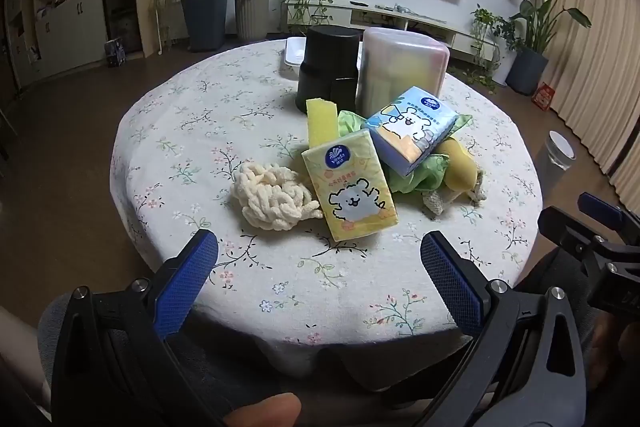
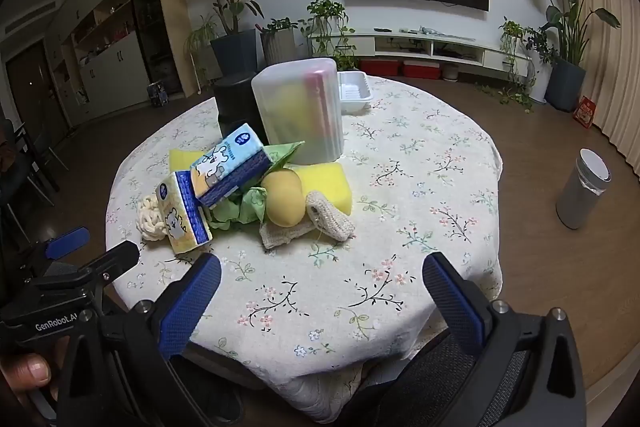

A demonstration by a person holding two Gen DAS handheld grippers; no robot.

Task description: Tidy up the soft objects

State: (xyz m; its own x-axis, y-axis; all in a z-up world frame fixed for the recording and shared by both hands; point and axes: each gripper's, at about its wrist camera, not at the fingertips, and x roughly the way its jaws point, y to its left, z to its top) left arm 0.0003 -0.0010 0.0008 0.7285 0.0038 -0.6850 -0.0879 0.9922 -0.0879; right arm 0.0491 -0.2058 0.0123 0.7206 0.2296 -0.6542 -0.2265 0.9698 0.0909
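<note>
Now, soft pile: sitting heaped near the middle of the round table (image 1: pixel 168 131) on its floral cloth, in front of two upright containers.
Tissue packs: a yellow tissue pack (image 1: pixel 350 185) is lying tilted at the front, and a blue tissue pack (image 1: pixel 412 131) is leaning on the heap behind it; both are showing a cartoon bear.
Yarn: a cream yarn bundle (image 1: pixel 272 201) is resting just left of the yellow pack, touching it.
Other soft things: a yellow sponge (image 2: pixel 326 187), a green cloth (image 2: pixel 244 209), a rounded yellow plush (image 2: pixel 284 199) and a knitted beige piece (image 2: pixel 330 217) are crowding together.
Hard to see: the green cloth is lying mostly buried under the packs; a frosted container (image 2: pixel 300 111) is blurring its contents, and a black canister (image 1: pixel 328 63) is standing partly hidden beside it.
Left gripper (image 1: pixel 320 255): angling down toward the table's near edge, fingers spread wide, gripping nothing.
Right gripper (image 2: pixel 322 279): angling down likewise, fingers spread wide, nothing between them.
</note>
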